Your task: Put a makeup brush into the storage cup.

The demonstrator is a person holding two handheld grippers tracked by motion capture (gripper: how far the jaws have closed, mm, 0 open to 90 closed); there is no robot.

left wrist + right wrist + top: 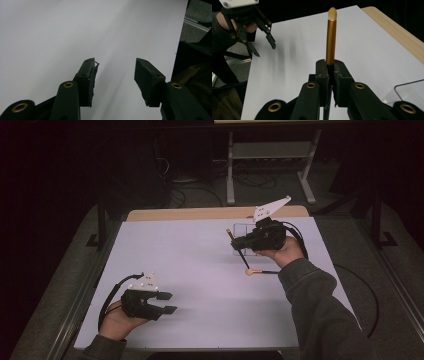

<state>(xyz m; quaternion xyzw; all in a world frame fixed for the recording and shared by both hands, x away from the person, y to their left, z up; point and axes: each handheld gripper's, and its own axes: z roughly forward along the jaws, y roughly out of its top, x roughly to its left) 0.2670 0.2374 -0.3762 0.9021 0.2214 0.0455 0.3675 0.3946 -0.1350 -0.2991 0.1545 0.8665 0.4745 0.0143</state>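
My right gripper (235,242) hangs over the table's far right, shut on a thin brush (231,236). In the right gripper view the brush (331,37) stands up from between the jaws (331,65), a gold ferrule with a pale rounded tip. Its dark handle runs down below the jaws. A second brush (256,272) lies flat on the white sheet just under that hand, pale tip to the left. My left gripper (169,302) rests low at the near left, open, with nothing between its pads (88,75). The left gripper (265,37) is also seen far off in the right gripper view.
A clear plastic box (245,227) stands behind the right gripper near the back edge; its corner (409,92) is close at that gripper's right. The white sheet (190,260) covers the table, with a wooden strip (200,213) along the back.
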